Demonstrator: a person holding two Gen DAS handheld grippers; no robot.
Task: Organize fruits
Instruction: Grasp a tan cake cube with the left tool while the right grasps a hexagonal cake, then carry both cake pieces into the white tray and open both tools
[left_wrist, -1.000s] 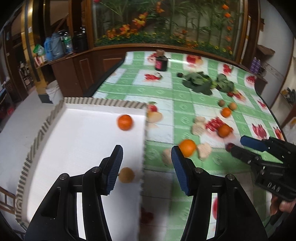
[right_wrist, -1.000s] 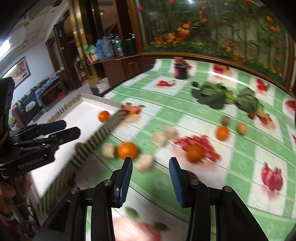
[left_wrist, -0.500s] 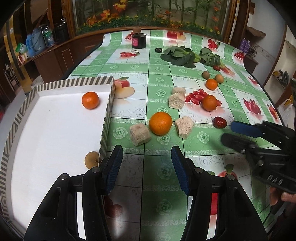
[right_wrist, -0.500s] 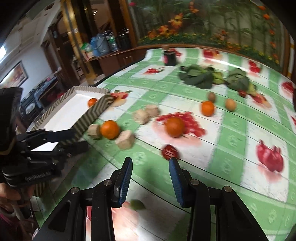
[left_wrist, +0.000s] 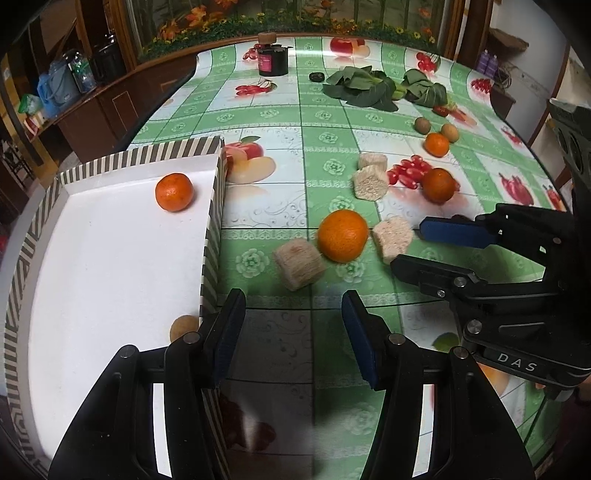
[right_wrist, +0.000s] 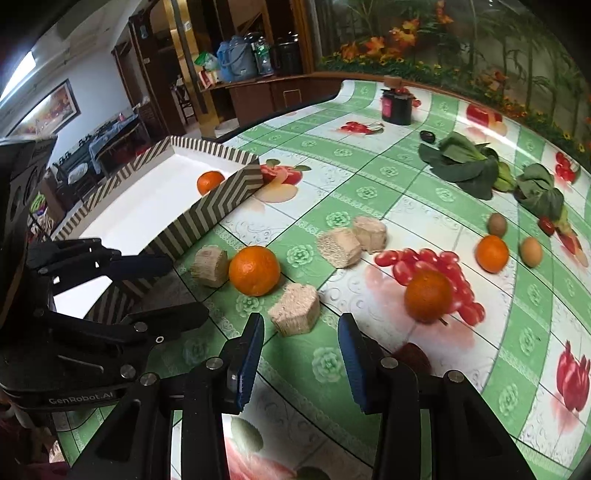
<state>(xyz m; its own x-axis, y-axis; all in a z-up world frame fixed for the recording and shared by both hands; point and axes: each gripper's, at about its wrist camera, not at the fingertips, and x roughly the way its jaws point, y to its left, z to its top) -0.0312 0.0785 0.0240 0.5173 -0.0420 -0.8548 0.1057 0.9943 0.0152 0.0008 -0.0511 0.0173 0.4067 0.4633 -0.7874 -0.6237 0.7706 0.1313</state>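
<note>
A white tray with a striped rim (left_wrist: 212, 229) (right_wrist: 207, 214) sits at the table's left and holds a small orange (left_wrist: 174, 192) (right_wrist: 209, 182) and a brown round fruit (left_wrist: 183, 326). A large orange (left_wrist: 342, 235) (right_wrist: 254, 270) lies on the table among beige blocks. Two more oranges (right_wrist: 428, 295) (right_wrist: 491, 253), a kiwi (right_wrist: 497, 225) and a tan fruit (right_wrist: 531, 251) lie farther right. A dark red fruit (right_wrist: 410, 354) lies by my right fingers. My left gripper (left_wrist: 291, 336) is open and empty beside the tray's corner. My right gripper (right_wrist: 301, 356) is open and empty near a block.
Several beige blocks (left_wrist: 298, 263) (left_wrist: 392, 239) (right_wrist: 339, 246) lie around the large orange. Leafy greens (left_wrist: 364, 86) (right_wrist: 465, 162) and a dark jar (left_wrist: 272, 59) stand at the back. The table's front edge is near both grippers.
Both grippers have swung toward the loose fruit and come lower and closer to the table. My left gripper has moved off the tray to its right corner. Both stay open.
</note>
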